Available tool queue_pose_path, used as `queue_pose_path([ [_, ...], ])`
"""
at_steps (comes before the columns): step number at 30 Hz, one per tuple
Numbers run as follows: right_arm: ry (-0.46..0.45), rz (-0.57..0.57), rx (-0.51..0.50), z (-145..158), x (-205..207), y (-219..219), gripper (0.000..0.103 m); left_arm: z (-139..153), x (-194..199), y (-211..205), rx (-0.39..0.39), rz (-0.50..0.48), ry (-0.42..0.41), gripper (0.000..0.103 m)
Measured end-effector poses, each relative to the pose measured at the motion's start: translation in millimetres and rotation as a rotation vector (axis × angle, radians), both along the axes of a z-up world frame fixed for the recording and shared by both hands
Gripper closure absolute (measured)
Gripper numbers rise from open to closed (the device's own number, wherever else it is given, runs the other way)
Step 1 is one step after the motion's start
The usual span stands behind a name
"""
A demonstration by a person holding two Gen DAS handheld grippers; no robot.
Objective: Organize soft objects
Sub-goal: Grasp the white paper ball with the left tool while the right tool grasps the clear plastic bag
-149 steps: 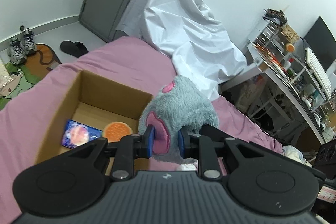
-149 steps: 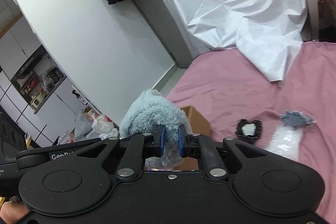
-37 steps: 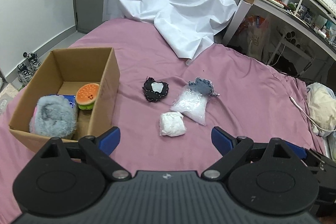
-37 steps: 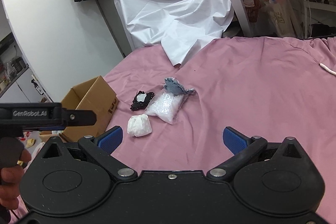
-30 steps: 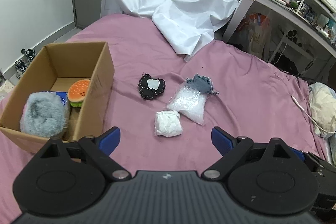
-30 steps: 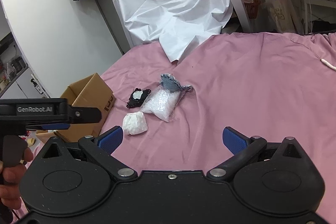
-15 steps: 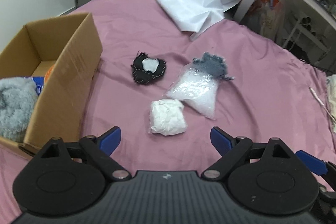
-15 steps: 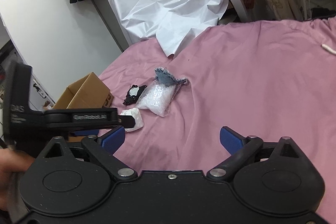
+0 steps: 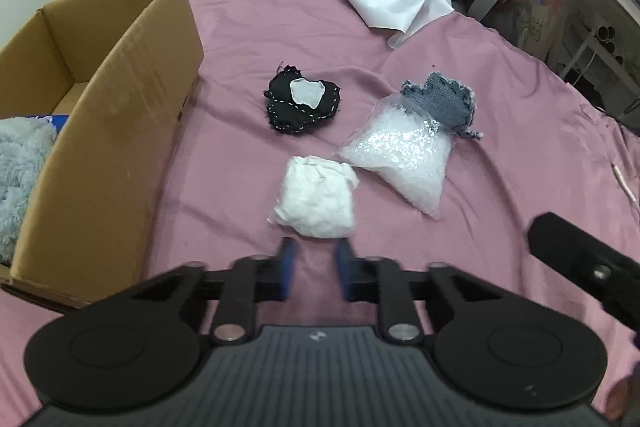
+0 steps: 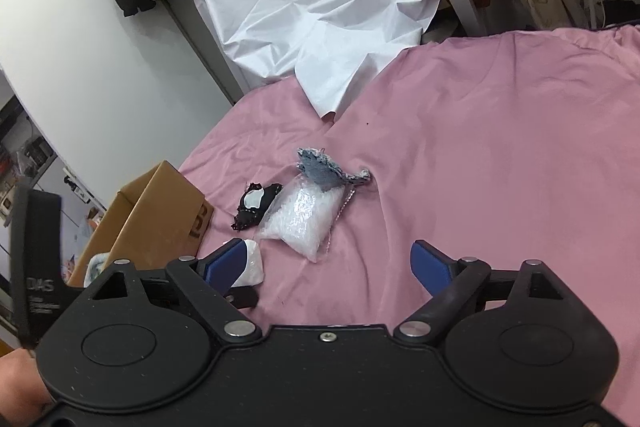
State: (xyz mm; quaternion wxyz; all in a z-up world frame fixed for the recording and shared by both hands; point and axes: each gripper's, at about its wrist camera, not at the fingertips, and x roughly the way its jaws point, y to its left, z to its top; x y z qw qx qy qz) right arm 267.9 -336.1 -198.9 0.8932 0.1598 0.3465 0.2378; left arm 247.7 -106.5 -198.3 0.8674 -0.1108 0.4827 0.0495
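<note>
On the pink bed point(image 9: 500, 131), the cardboard box point(image 9: 120, 115) stands left of the white wad point(image 9: 318, 203). Left gripper point(image 9: 314, 269): jaws narrowed to a small gap, empty, just short of the wad. Right gripper point(image 10: 326, 261): jaws wide apart, empty, with open bedsheet right of the wad.

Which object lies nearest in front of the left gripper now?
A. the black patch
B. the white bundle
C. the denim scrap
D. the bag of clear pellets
B: the white bundle lies just beyond the left gripper, while the other items sit farther back on the pink sheet.
</note>
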Motion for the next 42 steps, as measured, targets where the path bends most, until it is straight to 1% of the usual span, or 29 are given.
queue_pose_path([
  [1,0.004,0.000,-0.002,-1.0,1.3,1.8,0.015,2.2,0.0,1.3,-0.004,-0.005,-0.001,0.097],
  [2,0.008,-0.001,-0.009,-1.5,3.1,4.1,0.015,4.5,-0.1,2.4,-0.008,-0.009,-0.006,0.100],
  [6,0.024,-0.002,-0.015,-5.9,6.3,11.2,0.017,8.9,-1.0,3.7,-0.019,-0.011,-0.021,0.103],
  [9,0.035,-0.003,-0.021,-9.8,8.1,16.3,0.018,5.7,-1.6,5.0,-0.033,-0.010,-0.018,0.103],
  [13,0.048,0.003,-0.032,-13.1,10.2,20.2,0.019,4.9,-3.4,10.1,-0.060,0.018,-0.024,0.103],
  [14,0.050,0.006,-0.035,-13.5,10.7,21.1,0.019,5.6,-3.0,10.7,-0.064,0.022,-0.027,0.100],
  [16,0.055,0.007,-0.040,-14.2,12.4,22.2,0.019,5.8,-0.8,10.1,-0.065,0.014,-0.024,0.098],
  [18,0.053,0.009,-0.039,-14.5,14.0,22.8,0.019,3.6,2.2,9.8,-0.061,0.017,-0.002,0.093],
  [19,0.055,0.008,-0.036,-14.9,14.8,22.7,0.019,2.2,3.2,10.6,-0.059,0.024,0.005,0.087],
  [20,0.057,0.006,-0.033,-15.8,16.0,22.6,0.019,1.0,3.7,11.3,-0.054,0.035,0.006,0.078],
  [21,0.059,0.004,-0.030,-16.6,17.0,22.3,0.019,0.4,3.4,12.1,-0.048,0.045,0.001,0.072],
  [23,0.063,0.003,-0.028,-17.7,18.9,22.0,0.019,1.3,1.0,13.1,-0.033,0.060,-0.017,0.052],
  [26,0.066,0.005,-0.025,-17.8,22.6,23.4,0.019,4.1,-2.4,13.4,-0.024,0.079,-0.048,0.037],
  [27,0.067,0.006,-0.023,-17.5,24.0,24.6,0.019,4.8,-2.0,13.2,-0.024,0.081,-0.058,0.036],
  [28,0.068,0.008,-0.018,-17.1,26.3,25.6,0.020,4.8,-0.8,13.1,-0.019,0.088,-0.068,0.036],
  [31,0.077,0.009,-0.002,-18.5,35.8,27.6,0.026,0.7,6.9,14.2,-0.019,0.090,-0.081,0.035],
  [33,0.095,0.004,-0.003,-19.7,42.3,29.3,0.028,-3.0,11.0,15.3,-0.031,0.096,-0.082,0.035],
  [37,0.149,-0.003,0.047,-22.9,53.8,31.1,0.031,-8.4,12.4,16.6,-0.046,0.101,-0.110,0.036],
  [39,0.161,-0.008,0.052,-24.0,57.8,33.2,0.033,-8.6,11.3,16.9,-0.055,0.100,-0.125,0.046],
  [40,0.169,-0.012,0.051,-24.8,59.8,34.7,0.034,-8.3,10.8,16.4,-0.055,0.095,-0.127,0.058],
  [42,0.181,-0.019,0.057,-25.5,62.6,37.1,0.035,-7.2,10.4,16.5,-0.050,0.086,-0.122,0.059],
])
